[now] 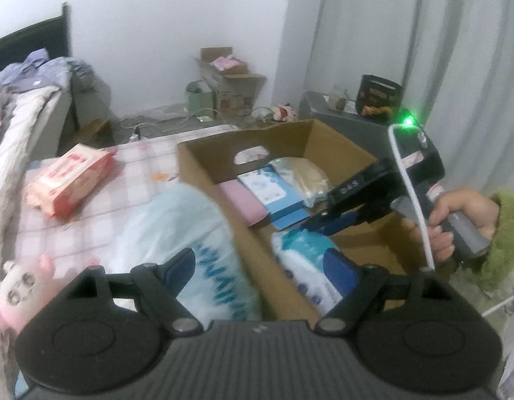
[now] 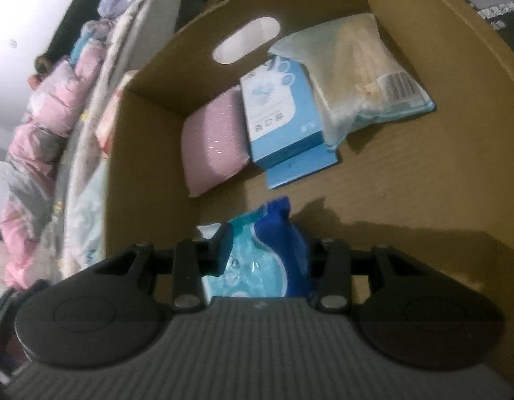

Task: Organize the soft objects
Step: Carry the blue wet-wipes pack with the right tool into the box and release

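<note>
An open cardboard box [image 1: 220, 153] stands on a bed covered with a pink checked sheet [image 1: 90, 230]; everything is placed here relative to that box. Against its far wall, under the oval handle cut-out [image 2: 246, 40], three things lie side by side on the box floor: a pink soft pack [image 2: 213, 146] in the left corner, a blue and white carton [image 2: 277, 110] touching it in the middle, and a clear bag of beige material [image 2: 357, 76] leaning over the carton's right edge.

The right gripper [image 2: 260, 233] points down into the near part of the box. Its jaws are closed on a blue and white wipes pack [image 2: 253, 260], which bulges between the two pads and hangs low over the box floor; whether the pack touches the cardboard cannot be told. In the left wrist view the same gripper [image 1: 320, 220] reaches in over the box's right wall, held by a hand [image 1: 457, 223] in a fuzzy green sleeve [image 1: 503, 240], with the pack [image 1: 307, 260] beneath it.

The left gripper [image 1: 267, 263] hovers over the box's near left wall with its jaws spread wide and nothing pressed between them. Just outside that wall a large pale blue plastic-wrapped bundle [image 1: 176, 230] lies on the bed. Farther left of the box lies an orange and white tissue pack [image 1: 70, 180], and a pink plush toy [image 1: 20, 290] sits at the bed's near edge.
</note>
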`<state>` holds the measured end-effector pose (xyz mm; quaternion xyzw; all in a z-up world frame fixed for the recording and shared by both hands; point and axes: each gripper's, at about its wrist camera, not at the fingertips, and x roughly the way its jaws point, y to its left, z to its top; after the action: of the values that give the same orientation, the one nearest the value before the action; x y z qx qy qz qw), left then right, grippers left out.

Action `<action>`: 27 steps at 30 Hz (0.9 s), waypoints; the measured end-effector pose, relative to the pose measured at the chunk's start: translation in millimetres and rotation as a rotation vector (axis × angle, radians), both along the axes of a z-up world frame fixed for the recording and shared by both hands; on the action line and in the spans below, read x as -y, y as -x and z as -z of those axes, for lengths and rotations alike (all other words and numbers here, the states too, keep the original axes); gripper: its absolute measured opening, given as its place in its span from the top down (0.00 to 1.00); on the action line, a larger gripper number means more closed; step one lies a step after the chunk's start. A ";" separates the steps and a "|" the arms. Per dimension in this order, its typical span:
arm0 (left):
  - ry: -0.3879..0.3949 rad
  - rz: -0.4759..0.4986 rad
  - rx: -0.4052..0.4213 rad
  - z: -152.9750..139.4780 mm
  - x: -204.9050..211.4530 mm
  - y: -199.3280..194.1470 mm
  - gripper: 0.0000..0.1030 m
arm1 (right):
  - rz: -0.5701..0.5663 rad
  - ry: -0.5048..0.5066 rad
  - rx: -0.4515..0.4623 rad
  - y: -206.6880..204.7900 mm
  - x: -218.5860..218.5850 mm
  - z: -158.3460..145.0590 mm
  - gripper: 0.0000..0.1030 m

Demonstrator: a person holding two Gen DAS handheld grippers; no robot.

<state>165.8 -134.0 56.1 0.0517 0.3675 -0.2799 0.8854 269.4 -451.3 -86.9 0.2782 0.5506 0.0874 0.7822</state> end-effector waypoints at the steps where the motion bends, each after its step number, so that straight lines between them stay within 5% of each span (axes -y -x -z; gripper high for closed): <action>1: 0.006 -0.011 -0.005 -0.7 -8.5 3.0 0.17 | -0.001 0.007 -0.005 1.8 -1.2 0.0 0.63; 13: 0.107 -0.087 -0.088 18.5 -64.1 29.9 0.17 | -0.177 0.075 -0.074 23.7 -25.2 -3.3 0.52; 18: 0.092 -0.096 -0.097 29.5 -72.0 41.4 0.17 | -0.127 0.092 -0.045 20.7 -39.7 -3.2 0.61; 27: 0.094 -0.168 -0.123 43.7 -96.7 50.8 0.17 | -0.071 0.103 0.004 8.8 -60.6 -2.2 0.63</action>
<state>115.0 -37.3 12.4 -0.0384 0.4105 -0.2243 0.8830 260.6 -390.7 -84.7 0.2178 0.5622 0.0872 0.7930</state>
